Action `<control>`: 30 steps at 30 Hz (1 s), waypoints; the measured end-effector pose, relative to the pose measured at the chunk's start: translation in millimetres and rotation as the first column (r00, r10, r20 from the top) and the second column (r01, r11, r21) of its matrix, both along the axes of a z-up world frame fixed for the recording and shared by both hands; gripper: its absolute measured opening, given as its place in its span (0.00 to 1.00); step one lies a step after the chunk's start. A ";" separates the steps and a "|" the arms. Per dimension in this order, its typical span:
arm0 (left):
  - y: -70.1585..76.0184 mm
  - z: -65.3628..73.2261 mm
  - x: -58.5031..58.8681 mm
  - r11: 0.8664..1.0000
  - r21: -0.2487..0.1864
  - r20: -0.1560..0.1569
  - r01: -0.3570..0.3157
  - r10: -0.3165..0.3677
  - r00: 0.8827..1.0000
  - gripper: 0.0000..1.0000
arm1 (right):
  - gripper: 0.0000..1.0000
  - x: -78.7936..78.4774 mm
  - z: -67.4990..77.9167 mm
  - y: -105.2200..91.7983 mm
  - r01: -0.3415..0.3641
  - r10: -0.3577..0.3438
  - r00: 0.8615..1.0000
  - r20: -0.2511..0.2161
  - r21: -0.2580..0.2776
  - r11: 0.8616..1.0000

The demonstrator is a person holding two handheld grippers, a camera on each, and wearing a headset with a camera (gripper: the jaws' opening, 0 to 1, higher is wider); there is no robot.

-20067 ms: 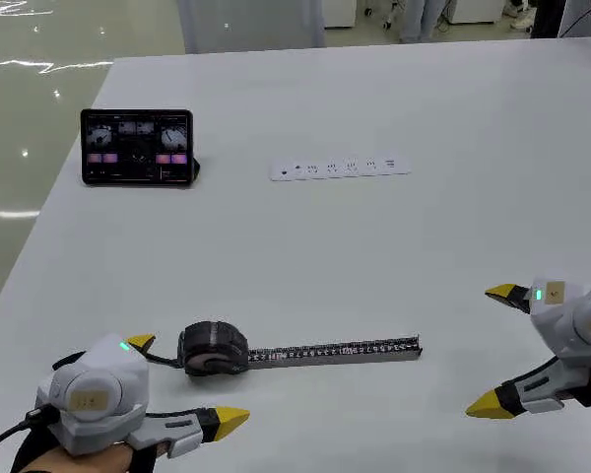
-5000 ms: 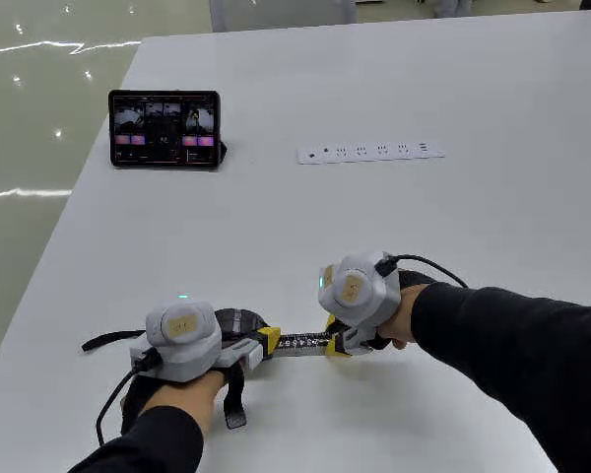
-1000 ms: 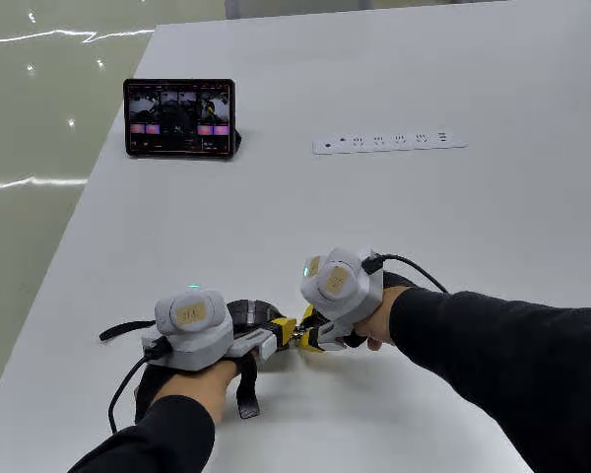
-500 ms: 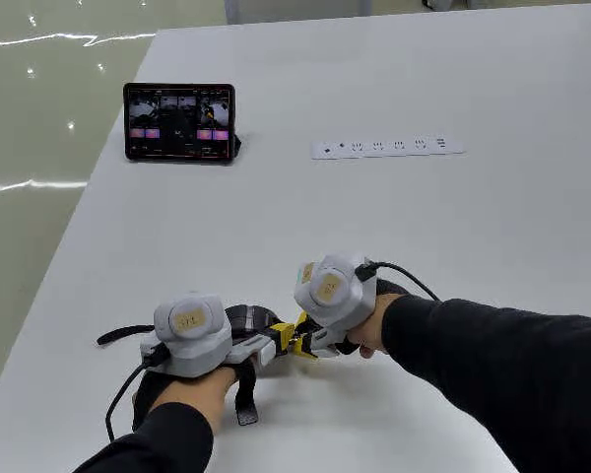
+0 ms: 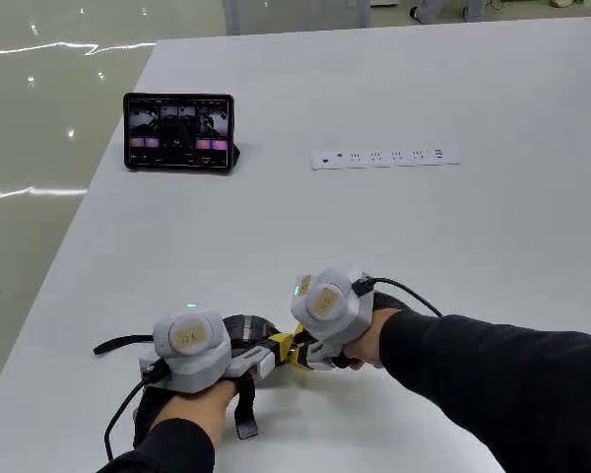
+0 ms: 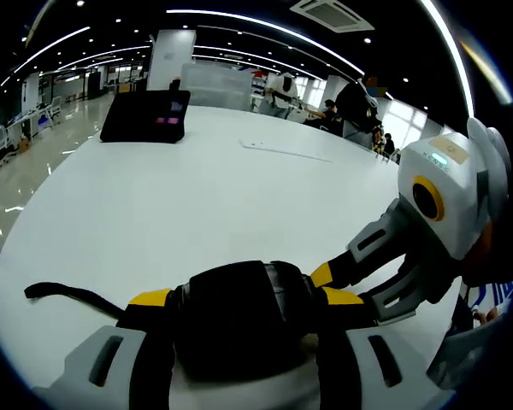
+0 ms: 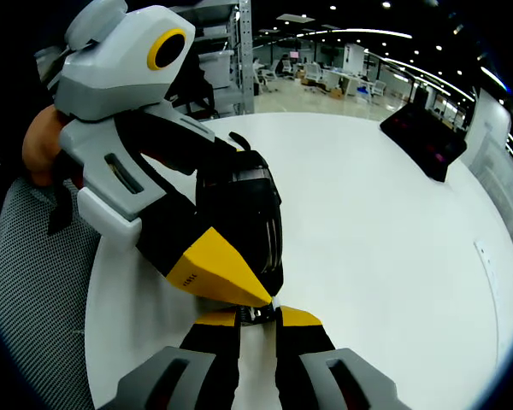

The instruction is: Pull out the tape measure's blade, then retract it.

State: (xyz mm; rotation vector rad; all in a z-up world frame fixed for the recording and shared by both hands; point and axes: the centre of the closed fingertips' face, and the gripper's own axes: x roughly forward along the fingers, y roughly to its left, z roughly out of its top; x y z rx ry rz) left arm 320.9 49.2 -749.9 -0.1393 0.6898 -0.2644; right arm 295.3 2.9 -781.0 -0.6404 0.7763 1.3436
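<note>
tape measure point(image 5: 246, 329), mouth probably facing right gripper point(image 7: 261, 318)

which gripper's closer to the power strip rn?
Right. The left gripper clamps the tape measure, off toward the tablet; the right gripper, at its mouth, lies closer, short of the power strip.

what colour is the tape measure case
The tape measure case is black, clearest in the left gripper view.
</note>
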 end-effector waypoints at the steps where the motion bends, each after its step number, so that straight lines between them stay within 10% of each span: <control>1: 0.1 0.1 0.3 1.000 -0.003 -0.003 -0.002 0.002 1.000 0.64 | 0.12 0.6 0.0 -0.1 0.007 -0.007 1.000 0.006 -0.004 1.000; 20: -5.2 44.2 20.7 0.996 -0.080 0.063 0.026 -0.021 0.998 0.64 | 0.16 0.9 22.9 -10.4 0.033 -0.034 0.999 0.031 0.035 0.999; 30: -1.8 39.3 8.5 0.992 -0.106 0.028 0.065 -0.062 0.998 0.91 | 0.22 -5.4 33.1 -37.6 0.101 -0.103 0.994 0.035 0.053 0.993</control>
